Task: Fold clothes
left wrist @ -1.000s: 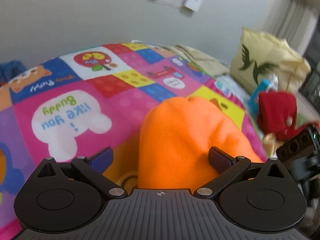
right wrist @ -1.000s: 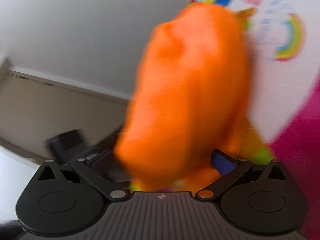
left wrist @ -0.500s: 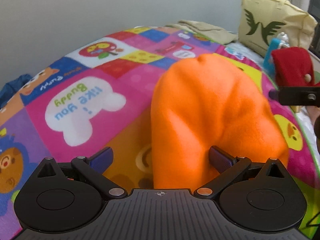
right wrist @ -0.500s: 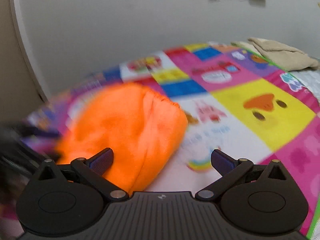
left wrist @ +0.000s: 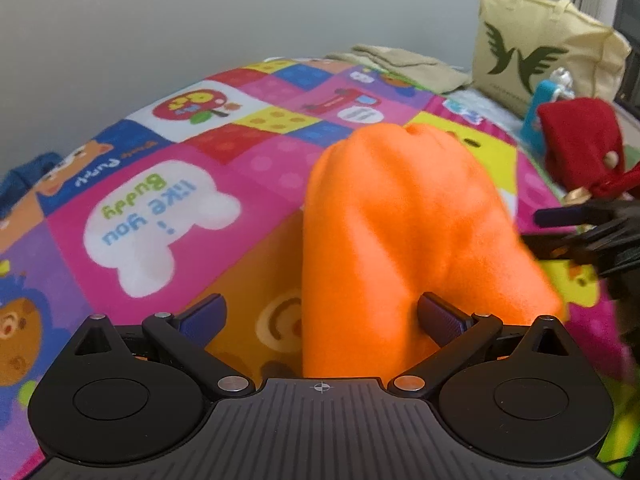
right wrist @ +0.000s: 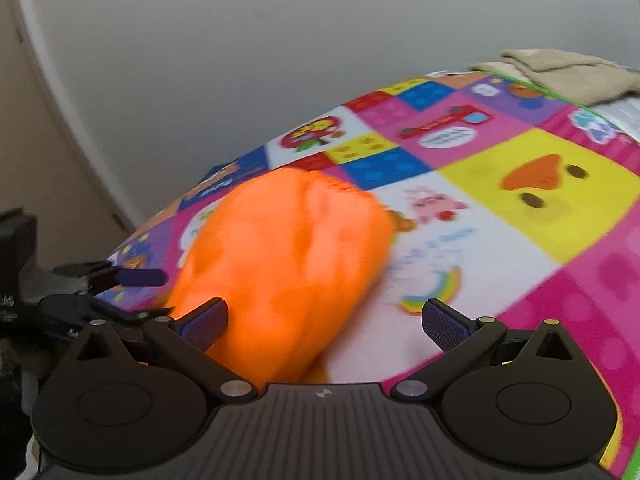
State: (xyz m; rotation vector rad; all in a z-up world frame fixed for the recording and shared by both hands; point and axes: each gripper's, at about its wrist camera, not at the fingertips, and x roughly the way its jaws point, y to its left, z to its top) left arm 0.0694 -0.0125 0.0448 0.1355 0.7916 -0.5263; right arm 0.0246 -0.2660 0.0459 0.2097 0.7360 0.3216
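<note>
A fuzzy orange fleece garment (left wrist: pixel 404 240) is seen bunched on a bright patchwork cartoon play mat (left wrist: pixel 160 208). The left gripper (left wrist: pixel 322 316) is held with jaws spread, the fleece lying between them unpinched. The right gripper (right wrist: pixel 324 320) is likewise spread, the garment (right wrist: pixel 280 264) at its 10 o'clock. Only the left view shows a cream bird-printed tote bag (left wrist: pixel 536 44) and red cloth (left wrist: pixel 580 140) at 2 o'clock. Bare mat is left open at 9 o'clock; the right view shows bare mat at 2 o'clock.
</note>
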